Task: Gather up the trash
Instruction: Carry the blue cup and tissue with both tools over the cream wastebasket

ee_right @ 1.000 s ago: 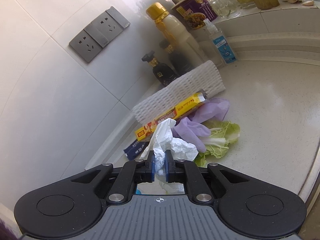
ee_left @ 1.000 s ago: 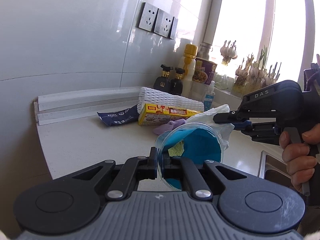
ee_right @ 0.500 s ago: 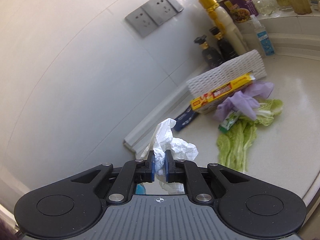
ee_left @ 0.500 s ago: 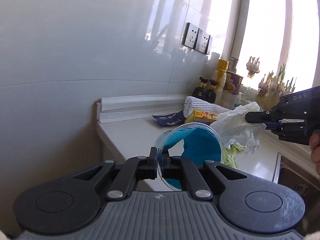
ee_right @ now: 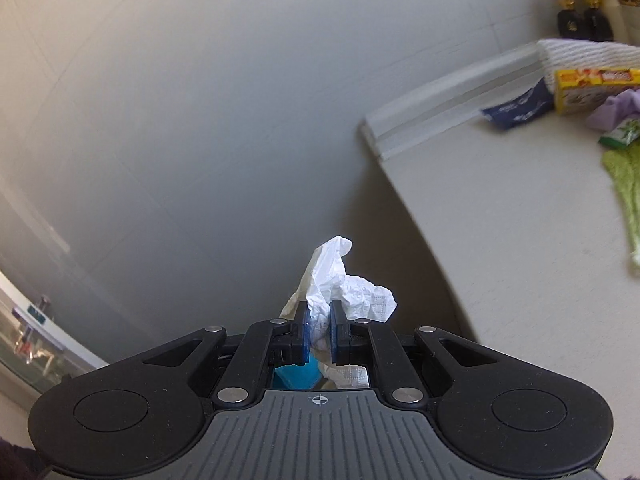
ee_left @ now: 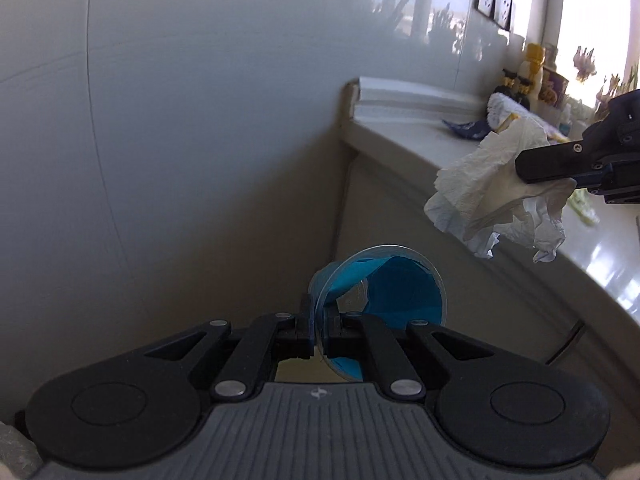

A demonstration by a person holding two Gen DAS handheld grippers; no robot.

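My left gripper (ee_left: pixel 319 330) is shut on the rim of a clear plastic cup (ee_left: pixel 384 280) with a blue liner, held in the air past the counter's left end. My right gripper (ee_right: pixel 319 330) is shut on a crumpled white paper towel (ee_right: pixel 344 288). It shows in the left wrist view (ee_left: pixel 496 192) hanging from the right gripper's fingers (ee_left: pixel 560 162), up and to the right of the cup. A bit of the blue cup (ee_right: pixel 296 376) shows below the right gripper.
The white counter (ee_right: pixel 520 216) holds a green lettuce leaf (ee_right: pixel 628 184), purple glove (ee_right: pixel 616 106), yellow box (ee_right: pixel 592 84), dark blue wrapper (ee_right: pixel 516 110) and a white mat (ee_right: pixel 588 54). Bottles (ee_right: pixel 580 12) stand at the back. A grey tiled wall (ee_left: pixel 200 120) is to the left.
Both grippers have swung left and off the counter's end, carrying the cup and the paper towel. The counter items have slid to the right of both views.
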